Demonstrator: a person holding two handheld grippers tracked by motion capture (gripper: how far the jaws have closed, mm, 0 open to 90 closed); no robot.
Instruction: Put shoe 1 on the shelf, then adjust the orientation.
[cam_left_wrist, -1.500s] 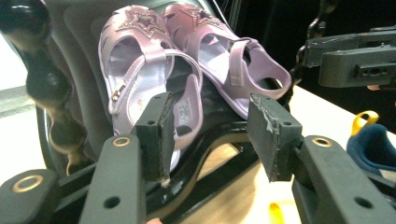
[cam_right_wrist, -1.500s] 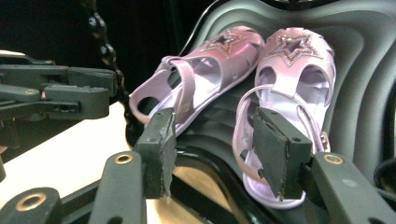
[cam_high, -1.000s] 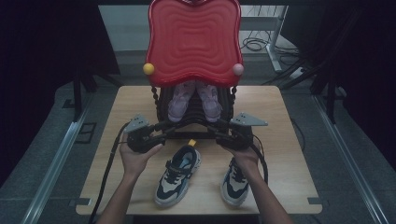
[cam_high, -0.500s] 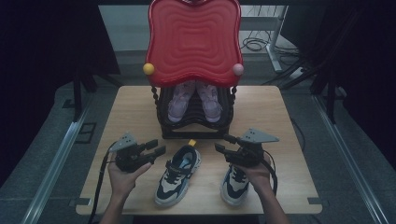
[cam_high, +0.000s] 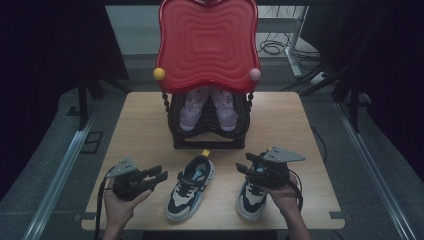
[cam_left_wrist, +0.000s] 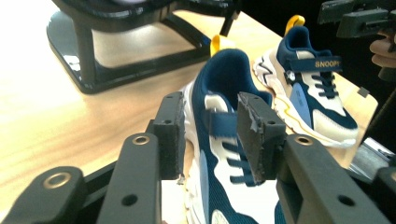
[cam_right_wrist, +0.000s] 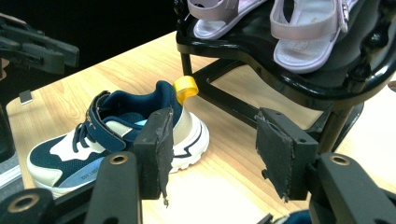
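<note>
Two sneakers lie before me: my left gripper (cam_left_wrist: 208, 135) has just been narrowing its jaws, the left sneaker (cam_left_wrist: 229, 154) beyond them, untouched. My right gripper (cam_right_wrist: 212, 151) gapes wide above the right sneaker (cam_high: 252, 197).

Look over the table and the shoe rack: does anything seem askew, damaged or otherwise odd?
Slightly. The two sneakers are not squared up as a pair: the left sneaker is angled, its toe swung left, while the right sneaker lies straighter. The left gripper's pad has a ragged, chipped edge. The sandals sit neatly on the black rack.
</note>
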